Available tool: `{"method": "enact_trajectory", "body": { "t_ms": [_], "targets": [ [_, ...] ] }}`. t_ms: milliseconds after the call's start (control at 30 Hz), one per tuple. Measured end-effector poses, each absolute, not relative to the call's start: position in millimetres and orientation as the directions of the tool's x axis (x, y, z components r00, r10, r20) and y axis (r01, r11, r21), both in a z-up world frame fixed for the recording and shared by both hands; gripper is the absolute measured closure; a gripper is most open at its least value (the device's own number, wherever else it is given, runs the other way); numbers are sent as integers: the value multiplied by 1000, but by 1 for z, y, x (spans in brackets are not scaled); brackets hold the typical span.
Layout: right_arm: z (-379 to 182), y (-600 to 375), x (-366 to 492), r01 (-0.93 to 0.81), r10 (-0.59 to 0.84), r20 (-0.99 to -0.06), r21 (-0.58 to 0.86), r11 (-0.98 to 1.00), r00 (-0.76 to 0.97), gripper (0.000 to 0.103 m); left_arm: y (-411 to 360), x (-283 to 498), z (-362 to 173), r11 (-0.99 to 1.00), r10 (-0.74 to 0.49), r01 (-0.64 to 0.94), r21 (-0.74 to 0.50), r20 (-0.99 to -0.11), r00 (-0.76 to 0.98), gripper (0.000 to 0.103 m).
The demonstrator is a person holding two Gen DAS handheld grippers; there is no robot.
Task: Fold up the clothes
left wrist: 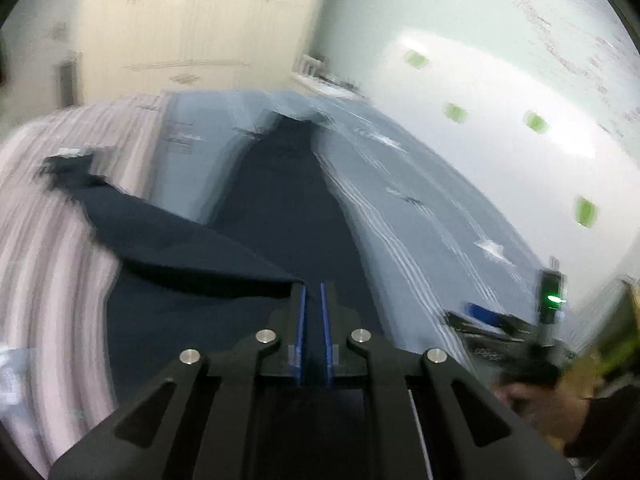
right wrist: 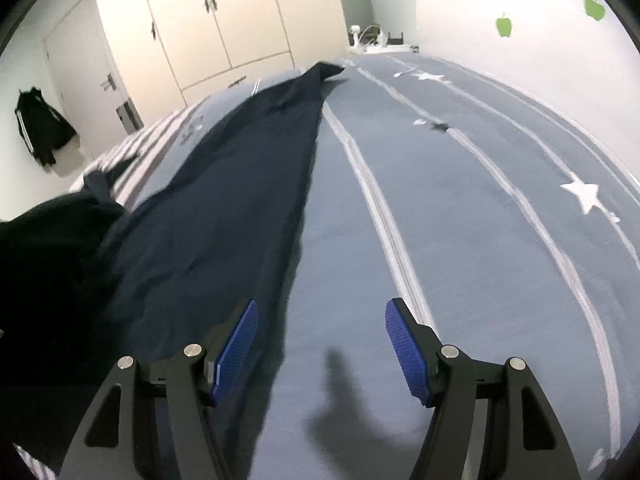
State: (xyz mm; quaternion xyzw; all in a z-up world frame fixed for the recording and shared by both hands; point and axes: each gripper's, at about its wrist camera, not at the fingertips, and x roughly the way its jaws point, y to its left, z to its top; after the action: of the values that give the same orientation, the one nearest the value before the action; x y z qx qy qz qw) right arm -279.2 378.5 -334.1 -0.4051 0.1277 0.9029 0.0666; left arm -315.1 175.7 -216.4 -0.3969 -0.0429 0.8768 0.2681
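on the blue bedspread point(right wrist: 460, 208), the left gripper point(left wrist: 313, 300) is pinching the dark garment point(left wrist: 280, 208); the right gripper point(right wrist: 322, 344) is hanging wide, empty.

A dark navy garment point(right wrist: 240, 184) lies lengthwise on the blue star-patterned bed point(right wrist: 460, 220).

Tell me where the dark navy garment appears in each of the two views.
Left wrist: dark navy garment runs from centre to lower left, one edge at the fingers.
Right wrist: it lies left of centre, from the near edge to the far end of the bed.
Shared landmark: white star on the bedcover.
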Motion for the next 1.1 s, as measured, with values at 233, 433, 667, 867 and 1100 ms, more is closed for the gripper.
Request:
{"method": "enact_trajectory", "body": {
  "t_ms": [233,433,667,867,1100],
  "targets": [
    [-318,411,-258,-243,-18,-751,236,-941,-660,40,227,-284,-200,-660,737,-514,-548,-605,-301,44],
    [-328,402,-245,-226,-94,-764,303,-926,-638,40,100,-266,-246,-902,423,-310,-301,-761,-492,30],
    [-347,338,-246,-155,-197,-775,355,-922,-601,40,36,-259,-316,-959,276,-192,-209,-847,-455,34],
    [-377,290,-241,-108,-234,-808,342,-933,-540,40,20,-244,-353,-963,268,-126,-237,-861,-432,34],
    [-397,292,-255,-187,-206,-806,363,-913,-555,43,20,-243,-351,-951,309,-141,-275,-829,-466,34]
  ]
}}
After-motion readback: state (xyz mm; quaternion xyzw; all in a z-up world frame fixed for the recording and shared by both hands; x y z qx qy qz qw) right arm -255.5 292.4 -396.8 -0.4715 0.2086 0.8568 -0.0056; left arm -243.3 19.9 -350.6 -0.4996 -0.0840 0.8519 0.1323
